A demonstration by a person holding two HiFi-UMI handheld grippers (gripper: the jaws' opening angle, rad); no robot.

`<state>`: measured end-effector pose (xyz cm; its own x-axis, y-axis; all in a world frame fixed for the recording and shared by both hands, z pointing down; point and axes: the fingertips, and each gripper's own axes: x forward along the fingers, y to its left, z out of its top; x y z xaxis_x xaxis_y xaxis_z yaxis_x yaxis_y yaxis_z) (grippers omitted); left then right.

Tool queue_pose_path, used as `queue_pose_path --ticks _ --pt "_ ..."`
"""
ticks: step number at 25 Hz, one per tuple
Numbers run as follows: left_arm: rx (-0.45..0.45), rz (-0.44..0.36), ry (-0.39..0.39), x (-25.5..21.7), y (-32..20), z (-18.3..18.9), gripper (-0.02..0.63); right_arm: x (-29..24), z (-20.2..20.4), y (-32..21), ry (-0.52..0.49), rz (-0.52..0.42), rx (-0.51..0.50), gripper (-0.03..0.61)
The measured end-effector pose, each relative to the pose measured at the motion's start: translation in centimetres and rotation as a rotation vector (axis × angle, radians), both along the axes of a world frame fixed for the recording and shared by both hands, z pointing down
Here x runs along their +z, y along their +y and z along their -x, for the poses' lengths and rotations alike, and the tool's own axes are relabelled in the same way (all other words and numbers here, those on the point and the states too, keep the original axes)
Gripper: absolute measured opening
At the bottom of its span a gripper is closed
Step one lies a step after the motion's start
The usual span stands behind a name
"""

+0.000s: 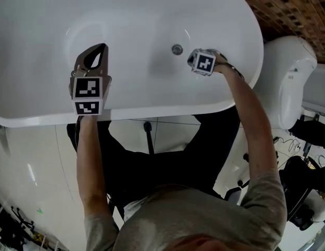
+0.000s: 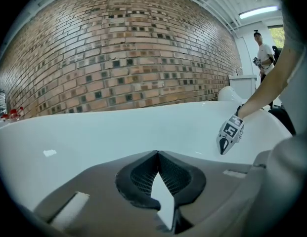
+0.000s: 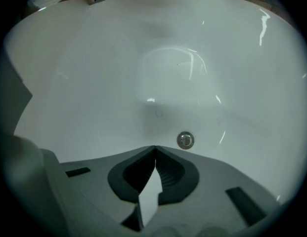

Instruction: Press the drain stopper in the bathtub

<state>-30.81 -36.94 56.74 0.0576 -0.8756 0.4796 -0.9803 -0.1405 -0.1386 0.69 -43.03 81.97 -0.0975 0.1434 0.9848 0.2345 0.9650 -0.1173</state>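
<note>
Chrome drain stopper (image 3: 185, 140) — right gripper (image 3: 154, 148) seemingly close.

A small round metal drain stopper (image 1: 177, 49) sits in the white bathtub's (image 1: 42, 109) floor.

Tub (image 1: 152, 14) floor lies open around stopper (image 1: 177, 49). Right gripper (image 1: 191, 60) sits just beside it, path unobstructed. Left gripper (image 1: 103, 47) is well apart, by the near wall. Rim bounds entry.
</note>
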Motion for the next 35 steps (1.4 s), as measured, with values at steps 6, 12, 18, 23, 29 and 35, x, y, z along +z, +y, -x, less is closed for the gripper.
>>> queue_pose_path --ticks 6,12,18,23,29,35 --pt "0.007 -0.008 -0.018 -0.4 -0.1 -0.3 0.003 -2.2 -1.8 2.0 -0.013 -0.024 -0.011 0.000" --pt "0.022 -0.018 -0.029 -0.8 -0.1 -0.9 0.003 -1.3 -3.1 0.7 0.007 -0.022 0.060 0.000" --pt "0.036 -0.040 -0.033 -1.7 0.0 -1.2 0.003 0.9 -1.8 -2.7 -0.025 -0.055 0.155 0.000" --pt "0.037 -0.050 -0.022 -1.8 -0.3 -1.1 0.003 2.2 -0.5 -3.7 -0.048 -0.049 0.201 0.000" --pt "0.043 -0.219 -0.026 -4.6 -0.7 -0.6 0.002 -5.9 3.5 -5.5 -0.295 -0.197 0.252 0.000" --pt "0.046 -0.578 -0.193 -18.2 4.1 -1.5 0.002 -31.5 4.6 -2.7 -0.900 -0.479 0.354 0.000"
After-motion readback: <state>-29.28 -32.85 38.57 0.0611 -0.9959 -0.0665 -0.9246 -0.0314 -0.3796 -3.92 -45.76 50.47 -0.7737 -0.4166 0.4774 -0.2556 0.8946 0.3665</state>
